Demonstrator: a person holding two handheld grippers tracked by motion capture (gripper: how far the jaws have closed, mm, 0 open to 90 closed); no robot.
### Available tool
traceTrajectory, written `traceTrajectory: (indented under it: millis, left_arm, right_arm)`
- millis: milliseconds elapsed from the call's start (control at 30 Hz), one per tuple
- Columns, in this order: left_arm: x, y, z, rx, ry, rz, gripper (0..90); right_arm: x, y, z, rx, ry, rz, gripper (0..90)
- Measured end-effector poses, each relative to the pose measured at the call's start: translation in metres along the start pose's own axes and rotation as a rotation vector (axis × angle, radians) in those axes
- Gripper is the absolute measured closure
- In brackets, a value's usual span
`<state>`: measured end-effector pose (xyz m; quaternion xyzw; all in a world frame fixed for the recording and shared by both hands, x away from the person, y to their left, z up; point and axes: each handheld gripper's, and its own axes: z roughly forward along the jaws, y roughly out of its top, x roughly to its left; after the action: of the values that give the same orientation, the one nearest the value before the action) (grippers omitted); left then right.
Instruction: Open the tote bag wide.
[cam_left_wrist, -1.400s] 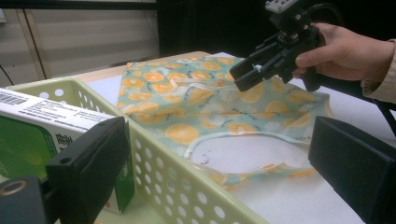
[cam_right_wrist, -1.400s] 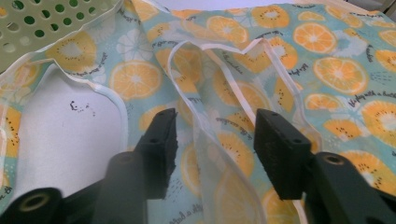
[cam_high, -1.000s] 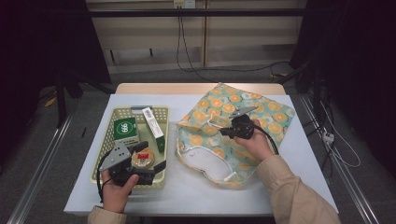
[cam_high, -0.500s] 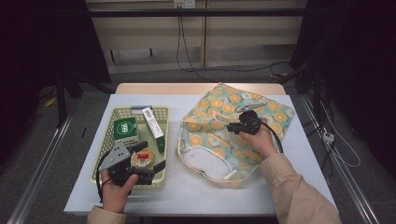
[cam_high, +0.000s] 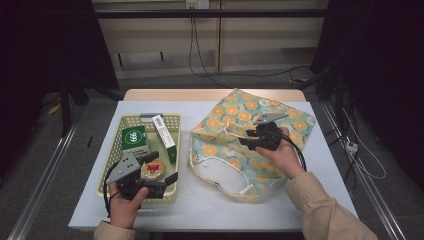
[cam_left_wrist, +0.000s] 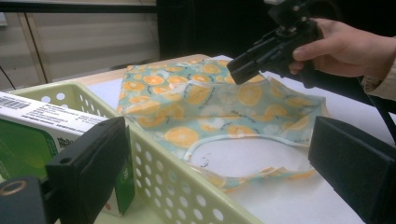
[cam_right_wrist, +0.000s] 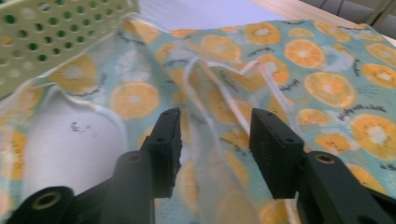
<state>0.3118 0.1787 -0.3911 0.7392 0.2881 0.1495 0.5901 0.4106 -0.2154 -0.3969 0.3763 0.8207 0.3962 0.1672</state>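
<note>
- Right gripper (cam_high: 246, 140) is letting go rn. A sec ago it was pinched shut on the top layer of the orange-print bag (cam_high: 250, 150); now its jaws have just been opening, and they're standing partway apart.
- In the right gripper view the fabric and a white drawstring are running up between the jaws, but the pads aren't pressing on them afaict. So it's a release, not a grip.
- The hand w/ it is also sitting a bit lower in the high view and closer to the person than a sec ago, hovering over the middle of the bag.
- The bag is lying flat-ish on the white table (cam_high: 320, 165), right of the basket (cam_high: 116, 165), nearly touching its side. Its mouth is facing the person and gaping open, w/ the white lining showing.
- Left gripper (cam_high: 165, 181) isn't budging, same spot as before at the near end of the basket. Jaws are spread wide w/ nothing between them, which is clear in the left gripper view.
- The basket is holding a green box (cam_high: 134, 140), a long white-and-green box (cam_high: 165, 137) and a small round tin (cam_high: 151, 170) right by the left gripper.
- My read: the bag-opening bit is prob done, since the mouth is staying open by itself. Next should be the left one grabbing smth from the basket, likely the tin, and moving it into the bag.
- One worry: the top layer could be sagging back now nobody's holding it.
</note>
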Motion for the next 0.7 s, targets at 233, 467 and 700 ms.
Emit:
traceTrajectory:
  millis: [233,467,700]
  left_arm:
    - [-0.001,-0.001,0.000,-0.006,-0.001,-0.005,5.1]
    - [0.000,-0.001,0.001,-0.001,-0.003,-0.006,5.1]
    - [0.000,-0.002,0.002,0.001,-0.004,-0.007,5.1]
  right_arm:
    - [0.012,-0.007,0.007,0.021,0.101,-0.035,87.5]
    - [-0.001,-0.033,0.036,0.105,0.046,-0.016,64.8]
    - [-0.015,-0.044,0.044,0.107,-0.012,0.002,54.7]
